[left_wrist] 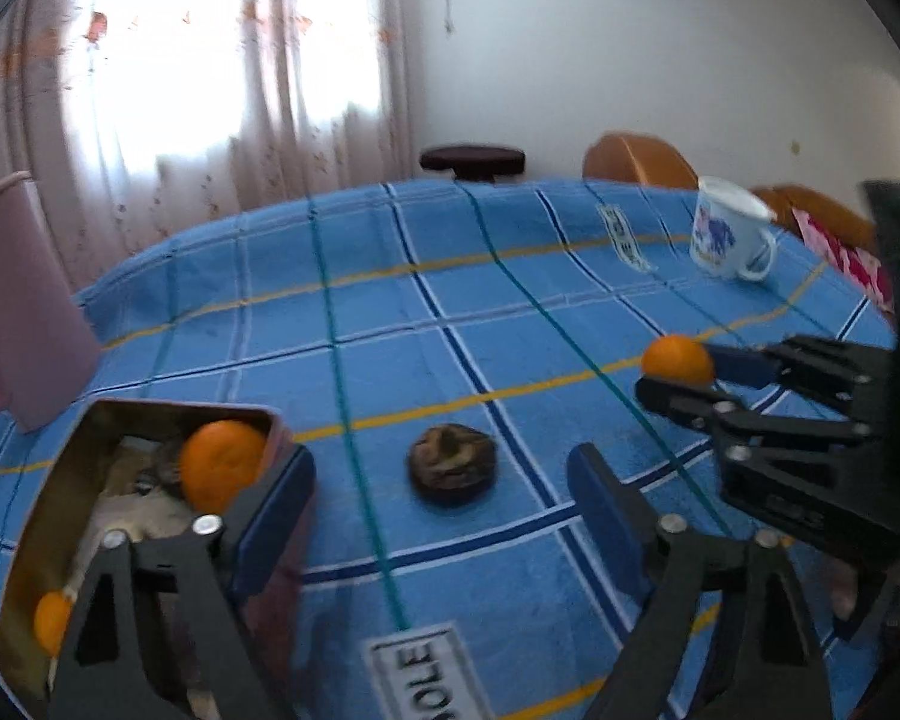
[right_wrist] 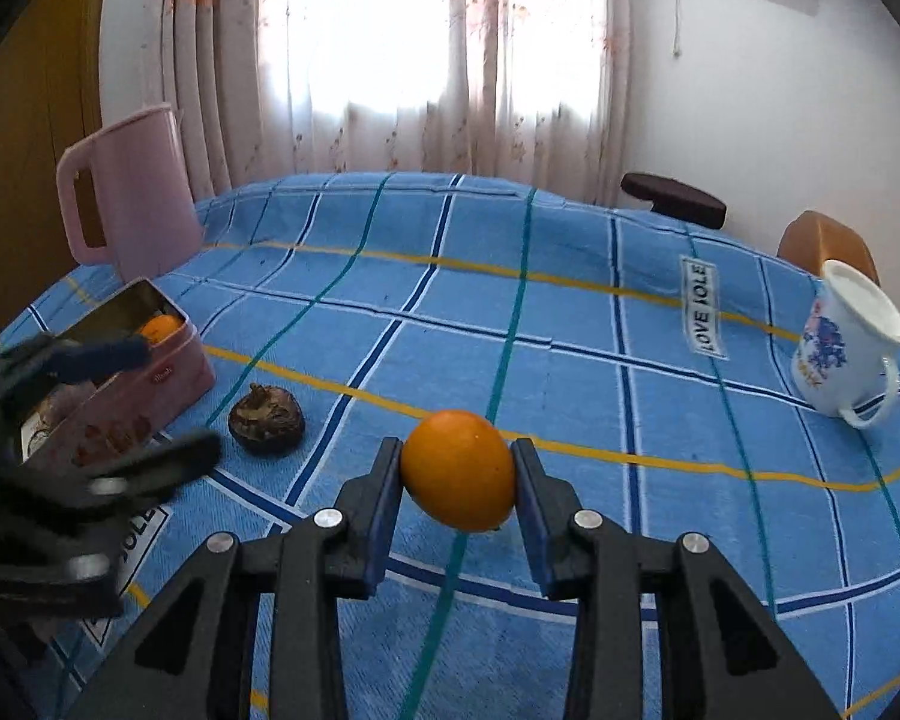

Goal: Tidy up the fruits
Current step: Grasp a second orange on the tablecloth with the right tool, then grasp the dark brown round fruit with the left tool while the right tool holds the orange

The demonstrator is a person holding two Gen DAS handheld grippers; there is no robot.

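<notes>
Step in hand: R gripper (right_wrist: 457,471) has its pads pressed on both sides of an orange (right_wrist: 457,470), clamped between the fingertips, w/ the fruit sitting at or just above the blue checked tablecloth (right_wrist: 570,312); lift-off is hard to judge from this angle.

L gripper (left_wrist: 441,495) stands wide apart w/ nothing between the pads. Its left finger overlaps the near edge of the pink tin (left_wrist: 48,504), which already holds two oranges. Straight ahead of its open jaws, just past the tips, lies a dark brown fruit (left_wrist: 453,471), prob. a mangosteen, but blur leaves that unsure.

Next move, as I judge it: R carries the orange up and over to its left, clears the tin's rim, lets go inside. L needs to close in on the dark fruit w/o nudging the tin.

A white mug (right_wrist: 849,354) sits far to R's right, a pink jug (right_wrist: 129,192) beyond the tin; neither is in the way.
</notes>
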